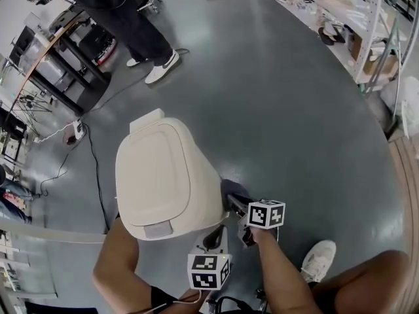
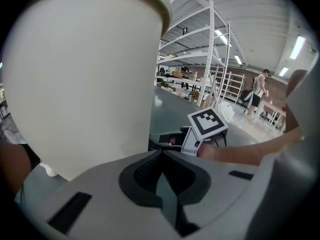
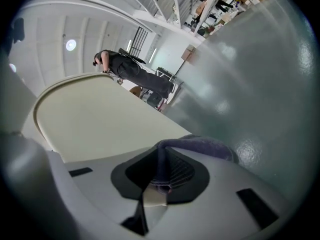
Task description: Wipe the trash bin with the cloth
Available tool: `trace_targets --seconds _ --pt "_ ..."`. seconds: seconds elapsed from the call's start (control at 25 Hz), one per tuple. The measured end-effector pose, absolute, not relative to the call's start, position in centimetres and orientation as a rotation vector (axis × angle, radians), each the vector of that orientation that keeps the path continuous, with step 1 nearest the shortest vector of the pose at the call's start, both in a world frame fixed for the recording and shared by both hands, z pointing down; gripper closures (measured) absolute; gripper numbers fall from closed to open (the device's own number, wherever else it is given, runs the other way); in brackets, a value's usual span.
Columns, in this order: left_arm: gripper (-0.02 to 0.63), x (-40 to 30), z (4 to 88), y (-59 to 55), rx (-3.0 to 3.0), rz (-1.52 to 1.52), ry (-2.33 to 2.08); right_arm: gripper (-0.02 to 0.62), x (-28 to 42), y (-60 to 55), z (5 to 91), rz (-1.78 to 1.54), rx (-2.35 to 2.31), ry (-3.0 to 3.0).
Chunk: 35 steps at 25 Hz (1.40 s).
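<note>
The cream bin (image 1: 163, 175) stands on the grey floor (image 1: 281, 110). The right claw (image 3: 162, 156) pinches a purple cloth (image 3: 200, 146) at the bin's side. The left claw (image 2: 162, 156) is pressed together, empty, low beside the bin. A bystander (image 1: 131, 18) stands beyond the bin, a cable (image 1: 91, 162) trails to its left, and shelves (image 1: 347, 25) line the floor's right edge.

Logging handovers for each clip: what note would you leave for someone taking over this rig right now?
The left hand-held gripper is shut and empty, low beside the trash bin.
The right hand-held gripper is shut on the purple cloth, at the bin's right side wall.
The lid is closed.
Done: how much has been wiped cannot be told.
Left: wipe the walls and lid.
</note>
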<state>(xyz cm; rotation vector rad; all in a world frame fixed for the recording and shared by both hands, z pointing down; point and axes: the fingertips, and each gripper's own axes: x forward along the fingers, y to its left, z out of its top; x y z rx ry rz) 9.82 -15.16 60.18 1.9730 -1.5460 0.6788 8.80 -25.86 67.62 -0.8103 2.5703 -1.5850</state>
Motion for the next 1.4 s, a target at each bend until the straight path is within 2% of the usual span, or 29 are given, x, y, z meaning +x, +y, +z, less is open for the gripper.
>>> trace_targets --seconds 0.44,1.08,1.4 --pt "0.609 10.6 60.0 -15.1 2.002 0.688 -1.543 0.545 9.3 -27.0 65.7 -1.515 -0.827 2.580" --pt "0.609 11.0 57.9 -14.6 2.065 0.682 -1.566 0.545 10.0 -31.3 45.3 -0.992 -0.567 2.532" --pt "0.609 10.8 58.4 -14.7 2.059 0.670 -1.561 0.545 8.3 -30.8 45.5 -0.990 -0.519 2.565"
